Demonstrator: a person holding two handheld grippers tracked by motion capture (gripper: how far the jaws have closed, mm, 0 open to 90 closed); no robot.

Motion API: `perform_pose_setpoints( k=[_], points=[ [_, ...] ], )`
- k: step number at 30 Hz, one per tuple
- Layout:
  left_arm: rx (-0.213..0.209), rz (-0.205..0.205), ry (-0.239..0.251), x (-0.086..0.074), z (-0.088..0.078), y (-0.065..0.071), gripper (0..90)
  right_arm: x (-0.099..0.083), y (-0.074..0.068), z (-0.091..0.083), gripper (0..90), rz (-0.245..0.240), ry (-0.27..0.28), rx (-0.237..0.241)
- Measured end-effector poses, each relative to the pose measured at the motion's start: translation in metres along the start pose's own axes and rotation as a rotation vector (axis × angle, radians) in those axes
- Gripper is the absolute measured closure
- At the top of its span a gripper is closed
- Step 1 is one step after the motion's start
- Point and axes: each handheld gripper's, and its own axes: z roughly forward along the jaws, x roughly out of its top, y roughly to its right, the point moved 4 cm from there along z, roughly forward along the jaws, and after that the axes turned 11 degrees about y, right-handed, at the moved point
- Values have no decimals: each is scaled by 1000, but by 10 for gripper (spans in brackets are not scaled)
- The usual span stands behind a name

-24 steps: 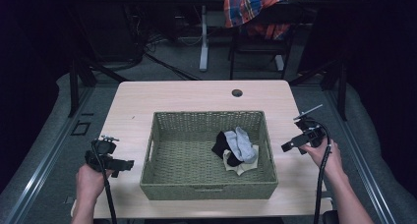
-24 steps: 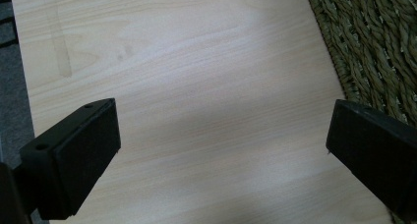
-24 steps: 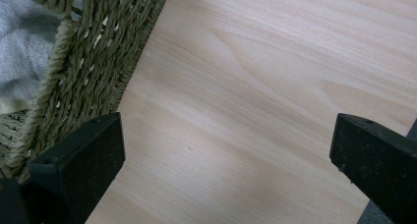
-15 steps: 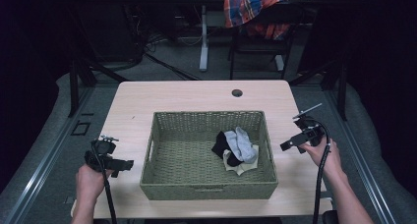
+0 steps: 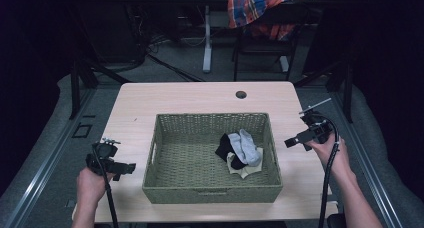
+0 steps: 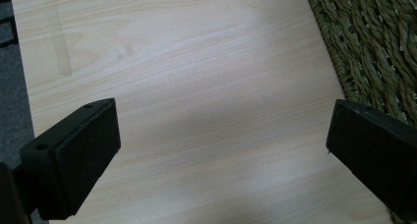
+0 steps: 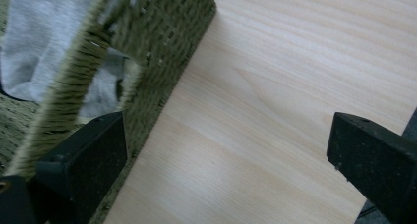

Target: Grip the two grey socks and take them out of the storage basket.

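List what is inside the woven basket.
The basket holds a small heap: a grey sock over a black piece and a cream piece. Anything beneath them is covered.

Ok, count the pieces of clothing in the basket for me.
3 can be told apart, piled together in the right half of the basket: a black piece on the left, a grey piece lying on top, and a cream piece underneath at the near side. More may be hidden beneath.

1. Your basket [image 5: 210, 188]: green woven, rectangular, open top, sits upright mid-table.
2. Socks [image 5: 241, 150] piled in its right half, near the right wall: grey one on top, black to its left, cream underneath.
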Motion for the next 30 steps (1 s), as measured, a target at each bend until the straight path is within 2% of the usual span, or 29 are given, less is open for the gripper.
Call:
perform_pose_setpoints(
  k=[1,3,4,5,6,8,11,14,15,19,21,23,26,28,30],
  points=[
    [-1,4,4,0,-1,0,1,1,-3,0,19,10,10,8],
    [2,-3,5,-1,-1,-2,1,4,-7,-2,23,-21,-11,10],
    [3,-2,4,-1,-1,-2,1,8,-13,-4,23,-31,6,4],
    [2,-2,5,-1,-1,-3,1,8,-13,-4,23,-31,6,4],
    [0,-4,5,-1,-1,-2,1,13,-17,-8,25,-56,13,9],
    [-1,-1,8,0,-1,-2,1,15,-19,-10,25,-55,23,1],
    [-1,-2,6,0,-1,-2,1,24,-31,-14,26,-85,49,7],
    [-1,-2,8,0,-1,-2,1,28,-37,-15,30,-95,58,18],
    [-2,-6,7,0,-1,-2,1,30,-39,-16,33,-112,49,16],
    [-1,-6,8,0,-1,-2,1,39,-50,-15,35,-117,65,38],
    [-1,-5,6,-1,-1,-3,1,43,-55,-14,36,-133,63,43],
    [0,-7,5,-1,-1,-3,1,49,-65,-9,36,-153,51,58],
    [0,-5,6,0,-1,-2,1,51,-71,-6,36,-162,47,61],
    [-2,-8,6,0,-1,-2,1,56,-81,0,51,-191,27,69],
    [-2,-8,6,0,-1,-2,1,57,-84,1,54,-191,26,73]
  ],
)
